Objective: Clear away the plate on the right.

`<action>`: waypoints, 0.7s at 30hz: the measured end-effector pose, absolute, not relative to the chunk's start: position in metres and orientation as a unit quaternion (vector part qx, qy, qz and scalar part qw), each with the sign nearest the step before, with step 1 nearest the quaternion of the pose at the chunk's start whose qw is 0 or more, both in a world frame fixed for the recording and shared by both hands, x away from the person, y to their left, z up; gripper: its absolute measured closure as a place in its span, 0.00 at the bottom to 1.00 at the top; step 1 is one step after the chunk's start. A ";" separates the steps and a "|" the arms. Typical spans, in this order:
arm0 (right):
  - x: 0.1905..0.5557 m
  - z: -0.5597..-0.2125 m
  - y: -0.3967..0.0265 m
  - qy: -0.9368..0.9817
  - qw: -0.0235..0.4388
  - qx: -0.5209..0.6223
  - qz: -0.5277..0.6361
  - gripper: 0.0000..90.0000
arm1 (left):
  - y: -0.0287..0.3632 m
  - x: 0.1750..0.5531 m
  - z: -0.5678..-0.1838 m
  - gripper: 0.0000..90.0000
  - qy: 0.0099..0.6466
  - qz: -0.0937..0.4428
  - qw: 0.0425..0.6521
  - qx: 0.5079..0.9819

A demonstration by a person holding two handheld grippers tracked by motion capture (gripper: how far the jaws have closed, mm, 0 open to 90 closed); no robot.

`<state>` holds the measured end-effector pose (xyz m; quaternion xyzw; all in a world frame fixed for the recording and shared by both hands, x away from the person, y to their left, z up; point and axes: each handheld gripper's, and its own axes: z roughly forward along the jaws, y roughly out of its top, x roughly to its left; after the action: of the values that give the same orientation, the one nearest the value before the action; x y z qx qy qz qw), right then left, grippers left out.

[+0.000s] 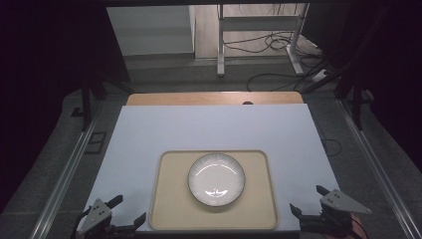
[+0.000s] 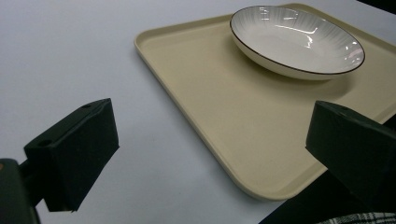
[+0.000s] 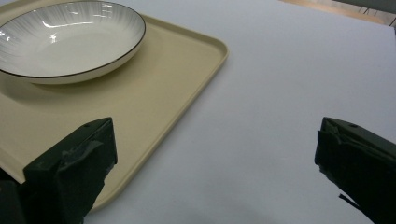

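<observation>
The plate [image 1: 216, 179] sits in the middle of the tray [image 1: 169, 209] on the desk [image 1: 149, 129], between the left claw [image 1: 128, 213] and the right claw [image 1: 307, 198], both with jaws apart, about equally near.

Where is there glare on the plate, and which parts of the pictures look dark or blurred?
High view: a bright arc of glare on the plate, surroundings nearly black. Left gripper view: small highlights near the plate's far rim, soft shadow on the tray beneath it. Right gripper view: streaks on the plate's inner wall; the near jaws look soft.
</observation>
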<state>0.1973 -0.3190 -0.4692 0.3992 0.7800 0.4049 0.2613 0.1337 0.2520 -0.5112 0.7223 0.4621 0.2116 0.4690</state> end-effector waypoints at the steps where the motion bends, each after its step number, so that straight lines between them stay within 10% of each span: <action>1: 0.197 -0.470 -0.320 0.779 0.261 0.402 0.405 0.00 | 0.252 0.134 -0.511 0.02 0.461 0.212 0.469 0.723; 21: 0.190 -0.486 -0.348 0.757 0.248 0.445 0.409 0.00 | 0.253 0.134 -0.511 0.02 0.462 0.211 0.470 0.722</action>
<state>0.1898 -0.3477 -0.4860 0.4454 0.7571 0.4088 0.2475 0.1337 0.2528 -0.5114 0.7220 0.4625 0.2105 0.4696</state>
